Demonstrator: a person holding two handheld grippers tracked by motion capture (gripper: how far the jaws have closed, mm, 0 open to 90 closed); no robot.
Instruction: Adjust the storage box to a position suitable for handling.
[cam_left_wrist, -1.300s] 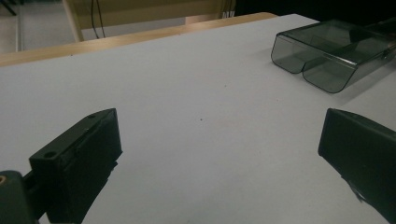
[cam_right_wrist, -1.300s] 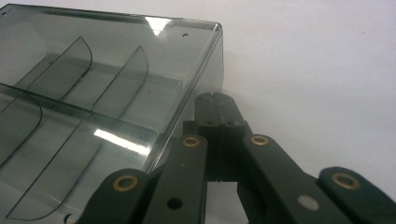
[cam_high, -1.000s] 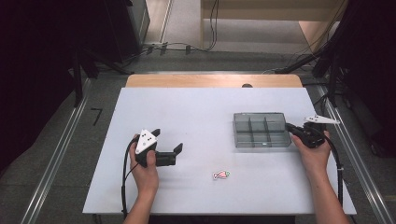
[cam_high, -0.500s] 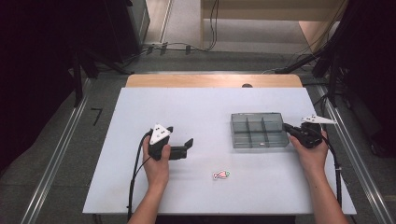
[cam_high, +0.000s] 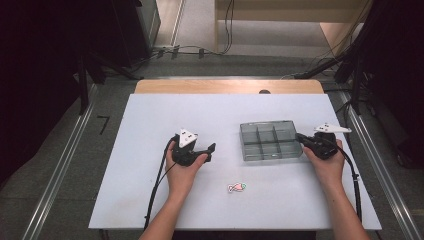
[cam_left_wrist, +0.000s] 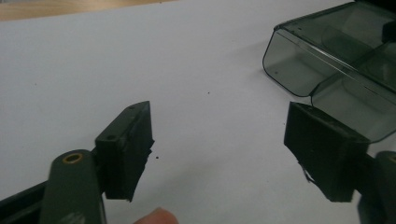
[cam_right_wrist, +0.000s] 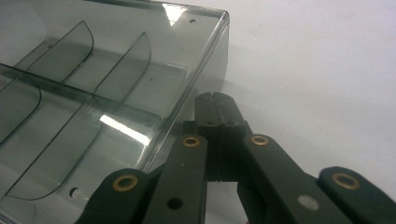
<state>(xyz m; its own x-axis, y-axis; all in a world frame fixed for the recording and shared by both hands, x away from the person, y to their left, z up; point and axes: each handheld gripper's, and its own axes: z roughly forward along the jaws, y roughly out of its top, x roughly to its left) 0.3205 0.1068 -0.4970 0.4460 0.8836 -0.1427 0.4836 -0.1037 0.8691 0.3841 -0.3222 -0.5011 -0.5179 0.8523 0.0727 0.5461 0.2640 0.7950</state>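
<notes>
White tabletop (cam_high: 150, 200) takes up the middle of the high view, with a strip of bare wood along its far edge and dark stands and cables on the floor behind, too dim to sort out. Right of centre sits a clear smoky box (cam_high: 271, 140) split into 6 compartments; whether any holds something cannot be told through the tinted plastic. Near the front edge, well apart from the box, lies a small pink and green item (cam_high: 237, 187), too small to name; it might be a fish-shaped trinket.

At the left, the left gripper (cam_high: 211, 150) points right toward the box. Its jaws have just been closing, yet a wide gap is left and nothing is between them. In the left gripper view the box's corner (cam_left_wrist: 299, 70) is cut off by the frame, and 1 pad partly covers its wall.

At the right, the right gripper (cam_high: 300, 137) has its jaws pressed together at the box's right wall. In the right gripper view its tips (cam_right_wrist: 215, 100) lie against the wall (cam_right_wrist: 201, 74); no plastic is seen between them, though reflections blur that edge.
</notes>
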